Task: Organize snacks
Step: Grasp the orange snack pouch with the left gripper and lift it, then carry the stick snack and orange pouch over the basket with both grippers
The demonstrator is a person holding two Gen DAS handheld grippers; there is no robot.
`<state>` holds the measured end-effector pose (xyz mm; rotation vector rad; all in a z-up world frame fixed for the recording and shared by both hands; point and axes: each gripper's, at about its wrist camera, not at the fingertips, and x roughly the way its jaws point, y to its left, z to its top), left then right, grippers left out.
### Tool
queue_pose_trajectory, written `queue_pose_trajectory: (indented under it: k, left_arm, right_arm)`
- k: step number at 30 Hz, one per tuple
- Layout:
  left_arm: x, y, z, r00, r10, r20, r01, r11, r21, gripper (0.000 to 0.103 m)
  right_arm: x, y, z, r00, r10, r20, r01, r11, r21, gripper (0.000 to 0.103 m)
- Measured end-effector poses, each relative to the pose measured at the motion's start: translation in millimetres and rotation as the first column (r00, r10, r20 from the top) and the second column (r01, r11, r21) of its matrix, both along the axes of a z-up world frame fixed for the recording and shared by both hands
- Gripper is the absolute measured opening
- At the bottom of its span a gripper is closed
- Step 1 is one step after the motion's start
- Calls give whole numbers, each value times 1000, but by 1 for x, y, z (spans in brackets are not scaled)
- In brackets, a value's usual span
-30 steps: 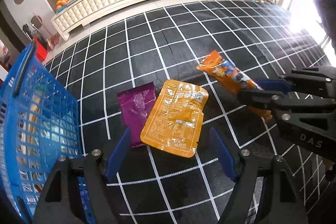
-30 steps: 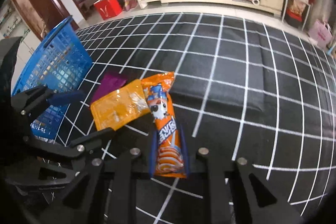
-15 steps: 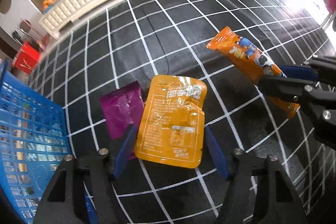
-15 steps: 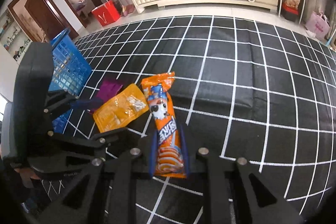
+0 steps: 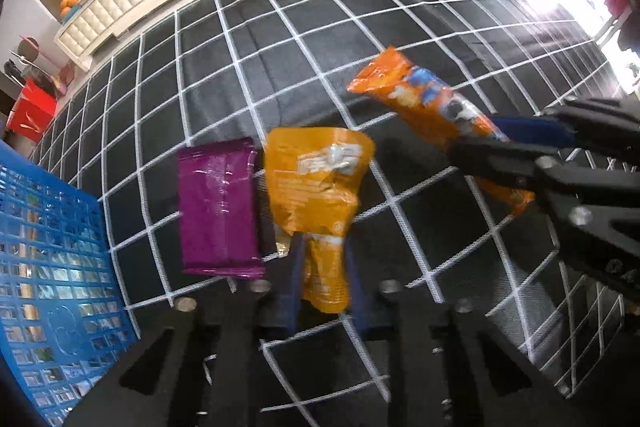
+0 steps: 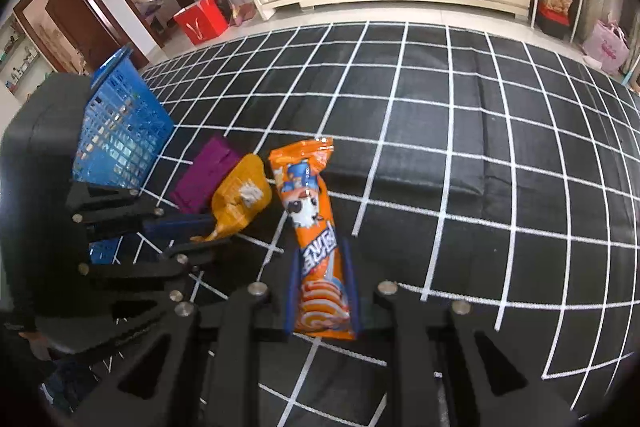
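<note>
Orange pouch (image 5: 316, 195) pinched in left tool (image 5: 322, 279) at lower centre; blue basket (image 5: 52, 251) lower left, purple packet (image 5: 218, 207) between. Right view: right tool (image 6: 322, 301) clamps long orange pack (image 6: 316, 227), axis pointing up-frame; basket (image 6: 120, 131) far left, nearer left tool.

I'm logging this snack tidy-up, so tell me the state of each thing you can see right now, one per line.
Left tongs: shut on the yellow pouch.
Right tongs: shut on the orange snack bar.
Yellow pouch: pinched at its lower end, crumpled.
Orange snack bar: gripped near one end, sealed.
Purple packet: lying flat on the mat, untouched.
Blue basket: beside the purple packet, contents unclear.
</note>
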<state>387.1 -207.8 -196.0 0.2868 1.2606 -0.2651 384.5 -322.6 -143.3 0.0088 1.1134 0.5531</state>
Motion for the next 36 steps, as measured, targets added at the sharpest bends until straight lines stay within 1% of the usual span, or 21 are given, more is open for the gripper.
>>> queue_pose_trajectory:
  k: [4, 7, 10, 14, 16, 20, 24, 28, 31, 36]
  left_arm:
    - [0, 0, -5, 1000, 5, 20, -5, 1000, 2, 10]
    - [-6, 6, -3, 999, 33, 38, -32, 999, -17, 5]
    - [-10, 14, 4, 996, 68, 61, -65, 996, -56, 4]
    - [-25, 16, 25, 991, 77, 110, -64, 991, -121, 4]
    - [-32, 19, 32, 989, 87, 118, -68, 986, -154, 4]
    - [-50, 26, 48, 986, 99, 138, -70, 978, -198, 4]
    - [-63, 36, 67, 979, 115, 165, -76, 972, -224, 4]
    - [-77, 44, 86, 973, 129, 190, -76, 961, -267, 4]
    - [-94, 53, 105, 964, 129, 231, -61, 958, -281, 4]
    - [-118, 72, 135, 946, 160, 282, -63, 943, -326, 4]
  right_arm:
    - [-2, 0, -3, 1000, 4, -7, -4, 1000, -5, 25]
    - [-5, 0, -1, 1000, 12, -7, -12, 1000, -1, 25]
    - [-8, -1, 0, 1000, 14, -5, -14, 1000, 4, 25]
    - [-16, -2, 3, 1000, -1, -16, 1, 1000, 16, 25]
    - [-22, 0, 8, 1000, -12, -18, 12, 1000, 23, 25]
    - [-39, 11, 28, 999, -15, 29, 15, 1000, -3, 25]
    - [-58, 17, 45, 999, -28, 39, 29, 999, -20, 25]
    - [-78, 20, 72, 997, -37, 66, 38, 999, -20, 25]
    - [-92, 27, 94, 994, -33, 105, 37, 998, -41, 25]
    - [-113, 43, 126, 987, -23, 156, 31, 998, -53, 25]
